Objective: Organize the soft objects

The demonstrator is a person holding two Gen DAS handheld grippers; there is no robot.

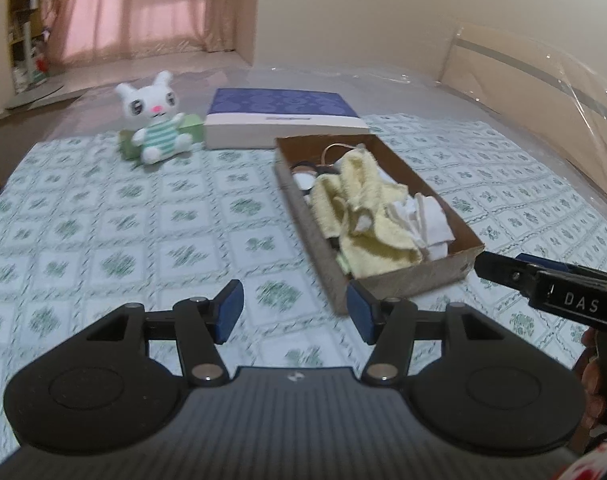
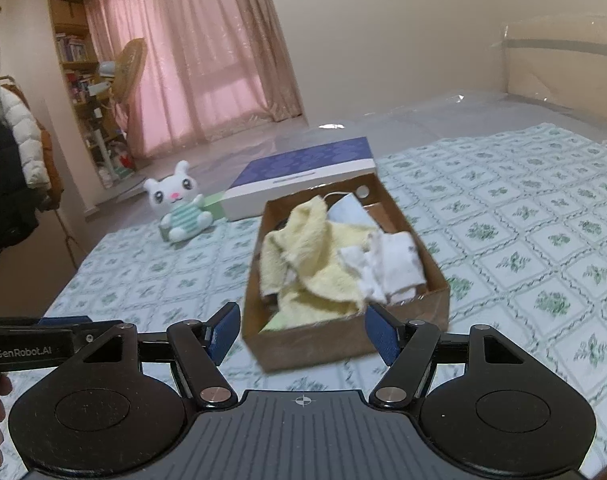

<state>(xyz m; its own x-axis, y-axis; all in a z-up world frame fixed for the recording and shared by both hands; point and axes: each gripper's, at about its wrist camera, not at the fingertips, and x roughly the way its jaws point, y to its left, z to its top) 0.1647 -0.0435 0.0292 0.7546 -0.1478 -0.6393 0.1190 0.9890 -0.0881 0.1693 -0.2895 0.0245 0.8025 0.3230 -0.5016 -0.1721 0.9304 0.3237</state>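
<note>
1. Left wrist view: my left tool (image 1: pixel 293 312) hangs with its jaws apart and nothing between them, over the bed (image 1: pixel 143 220), just near of the cardboard box (image 1: pixel 403 276).
2. Right wrist view: my right tool (image 2: pixel 301 334) is likewise spread and empty, facing the box's near wall.
3. The soft things sit inside the box: a fluffy yellow towel (image 2: pixel 303 264) heaped loosely, crumpled white cloths (image 2: pixel 391 268) to its right.
4. A plush rabbit (image 1: pixel 157 120) in a striped shirt sits far left, beside a flat blue-topped box (image 1: pixel 283 114).
5. Risk, as I judge it: the towel rides above the rim, so a passing tool could snag it and drag it out.
6. The thin cardboard wall could also buckle or slide on the quilted cover if nudged.
</note>
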